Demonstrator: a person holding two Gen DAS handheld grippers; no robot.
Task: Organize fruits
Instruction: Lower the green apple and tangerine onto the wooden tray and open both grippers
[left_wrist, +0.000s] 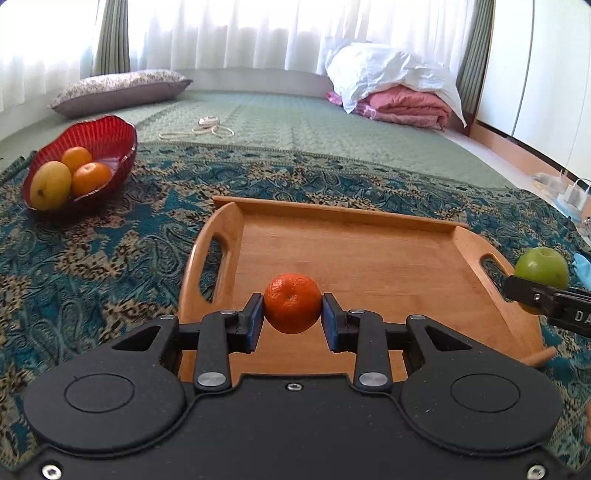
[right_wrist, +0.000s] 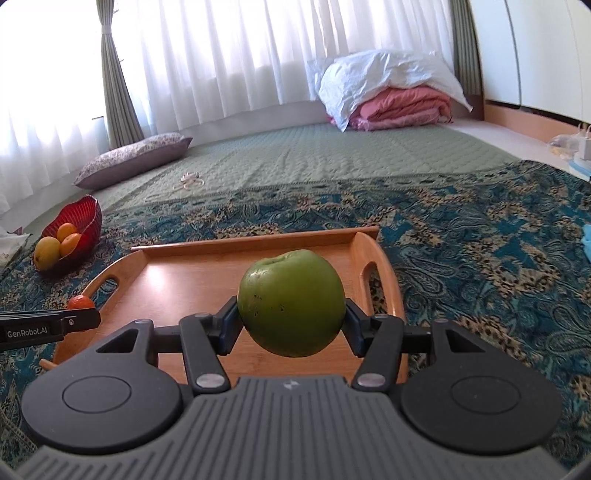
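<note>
Your left wrist camera looks down along its fingers from close above the wooden tray's (left_wrist: 369, 258) near edge, facing the curtains; your right one sits beside it, facing likewise. Both share the tray, red bowl (left_wrist: 110, 133) and far bedding.

1. Three tangerines: one (left_wrist: 292, 303) in mid-air, two in the red bowl (left_wrist: 110, 130) at (left_wrist: 76, 158) and (left_wrist: 91, 178).
2. One mango (left_wrist: 50, 185).
3. One green apple (right_wrist: 291, 303).
4. One wooden tray (left_wrist: 354, 251).
5. One red bowl.

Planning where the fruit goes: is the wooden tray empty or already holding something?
Empty. The wooden tray shows bare wood; the tangerine and green apple are held above it.
</note>
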